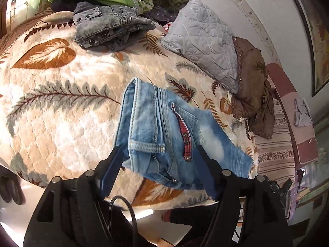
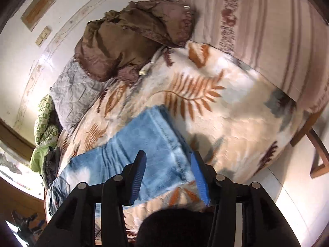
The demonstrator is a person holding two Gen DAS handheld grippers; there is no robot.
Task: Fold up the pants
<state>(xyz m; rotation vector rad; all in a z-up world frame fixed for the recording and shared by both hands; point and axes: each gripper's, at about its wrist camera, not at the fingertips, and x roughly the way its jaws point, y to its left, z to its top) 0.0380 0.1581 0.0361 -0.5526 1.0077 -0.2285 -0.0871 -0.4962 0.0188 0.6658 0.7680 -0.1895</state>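
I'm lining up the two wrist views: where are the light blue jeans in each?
Left wrist: light blue jeans lie lower centre, waistband end between the open fingers.
Right wrist: jeans lower centre-left, leg end nearest.
Shared landmark: brown cloth beside the grey quilted pillow.

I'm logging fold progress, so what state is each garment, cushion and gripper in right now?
light blue jeans: folded over, lying on the leaf blanket
left gripper: open, fingers either side of the jeans' waistband
right gripper: open over the jeans' leg end
grey jeans: crumpled heap
brown garment: bunched up
grey quilted cushion: lying flat
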